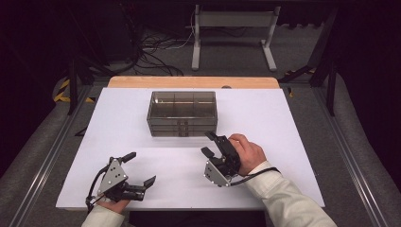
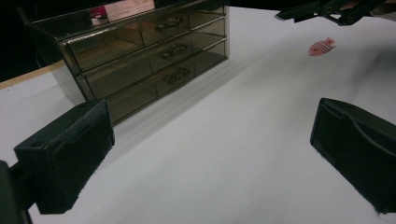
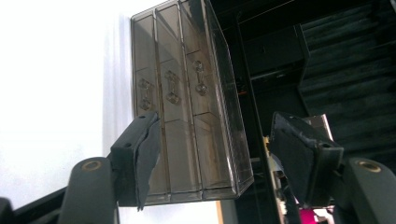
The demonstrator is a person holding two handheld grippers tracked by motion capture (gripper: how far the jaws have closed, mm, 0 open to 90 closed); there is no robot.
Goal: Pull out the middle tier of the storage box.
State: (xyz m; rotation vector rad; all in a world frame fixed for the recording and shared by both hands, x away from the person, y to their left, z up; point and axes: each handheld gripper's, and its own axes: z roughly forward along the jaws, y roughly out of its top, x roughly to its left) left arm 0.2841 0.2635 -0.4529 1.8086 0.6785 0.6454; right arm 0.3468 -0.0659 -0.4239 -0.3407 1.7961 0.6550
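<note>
A smoky see-through box of three shut drawers (image 1: 182, 113) stands at the middle back of the white tabletop (image 1: 288, 123). My right gripper (image 1: 207, 144) hovers just in front of the box's right end, rolled on its side, jaws apart with nothing between them. In the right gripper view the drawer box (image 3: 187, 102) with its small handles lies beyond the right gripper (image 3: 212, 128). My left gripper (image 1: 140, 168) rests open near the front left edge. In the left gripper view the left gripper (image 2: 210, 154) faces the drawer box (image 2: 149, 60). A small pink fish-shaped piece (image 2: 322, 46) lies on the table under the right gripper (image 2: 322, 9).
A wooden strip (image 1: 189, 82) runs along the table's far edge. Behind it on the floor are a white metal stand (image 1: 234, 28) and loose black cables (image 1: 156, 52). Metal rails flank the table on both sides.
</note>
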